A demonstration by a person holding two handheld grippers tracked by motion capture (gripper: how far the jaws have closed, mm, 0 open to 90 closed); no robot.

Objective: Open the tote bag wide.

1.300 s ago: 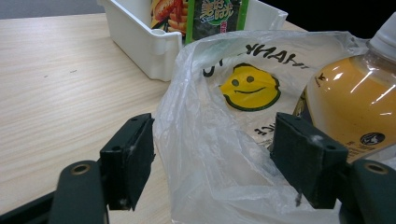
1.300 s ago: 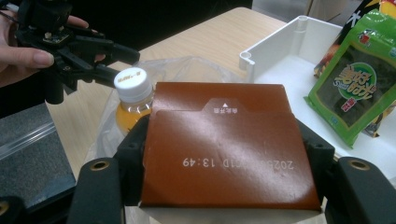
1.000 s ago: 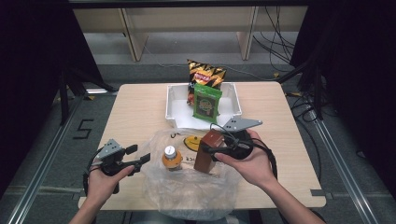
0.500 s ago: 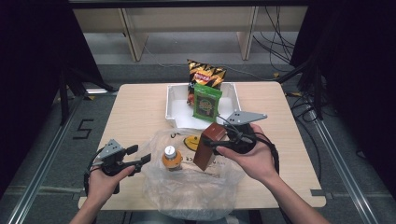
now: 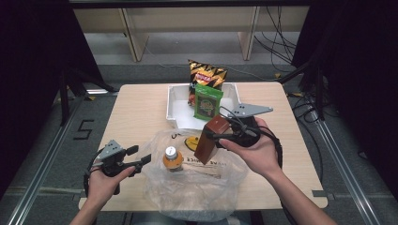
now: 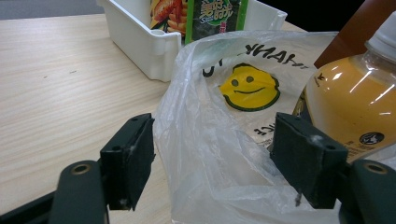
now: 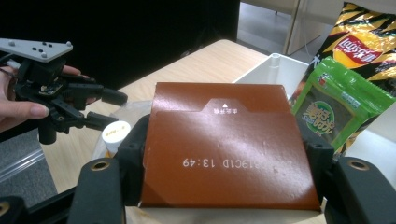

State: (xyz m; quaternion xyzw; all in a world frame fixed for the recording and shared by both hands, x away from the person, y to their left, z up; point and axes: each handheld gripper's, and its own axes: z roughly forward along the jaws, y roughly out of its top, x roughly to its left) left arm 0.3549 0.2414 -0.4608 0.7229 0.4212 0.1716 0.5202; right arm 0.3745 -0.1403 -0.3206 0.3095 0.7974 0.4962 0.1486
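The right claw (image 5: 212,136) is clamping a brown carton (image 5: 211,138), its jaws pressing both side faces, and is holding it tilted above the clear plastic bag (image 5: 197,185). In the right gripper view the carton (image 7: 224,149) is showing a printed code and a small arrow tab.

The bag, printed with a yellow smiley (image 6: 250,93), is lying at the near edge of the desk (image 5: 136,110), and everything else sits relative to it. An orange juice bottle (image 5: 172,158) with a white cap is standing inside the bag's left half. The left claw (image 5: 138,157) is waiting just left of the bag with its jaws spread apart, and in the left gripper view the bag's rim (image 6: 205,140) is lying between them, though I cannot tell if it is touching them.

Beyond the bag, a white bin (image 5: 176,105) is holding a green seaweed packet (image 5: 208,102) and a chips bag (image 5: 206,75) standing behind it.
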